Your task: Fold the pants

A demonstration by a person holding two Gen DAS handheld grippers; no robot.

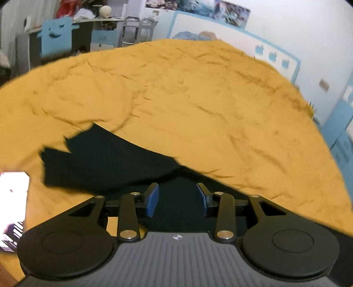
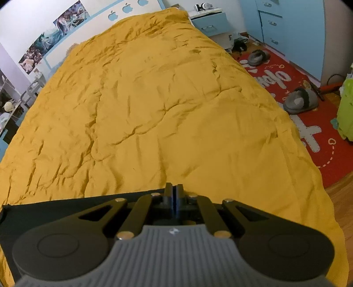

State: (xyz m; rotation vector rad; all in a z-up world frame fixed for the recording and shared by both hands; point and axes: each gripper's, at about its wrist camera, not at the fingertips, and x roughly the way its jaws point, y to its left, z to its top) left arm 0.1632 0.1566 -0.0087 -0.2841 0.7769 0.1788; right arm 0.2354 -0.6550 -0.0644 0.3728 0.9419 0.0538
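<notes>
The right gripper has its jaws pressed fully together at the far edge of the black pants, and it looks pinched onto that edge, though the cloth between the pads cannot be seen, so the grip is a judgement. The left gripper stands about half open, its blue pads clear on both sides, with black cloth lying under and beyond them but nothing clamped. The pants lie on the yellow bedspread at the near end of the bed: in the right view they show a straight flat edge running left from the gripper, while in the left view a leg stretches away to the left with a ragged, rumpled outline. Judging from that, the fold seems early or midway: one side is taken up, the other is not yet gripped, and no neat stacked packet shows; most of the garment is hidden beneath the tools, so how many folds are made cannot be told. As for writing, each gripper body bears a small round emblem without readable letters. The headboard carries blue apple-shaped cutouts. The red rug has pale lettering, upside down and too warped to read. A white object at the left edge shows dark marks, unreadable.
</notes>
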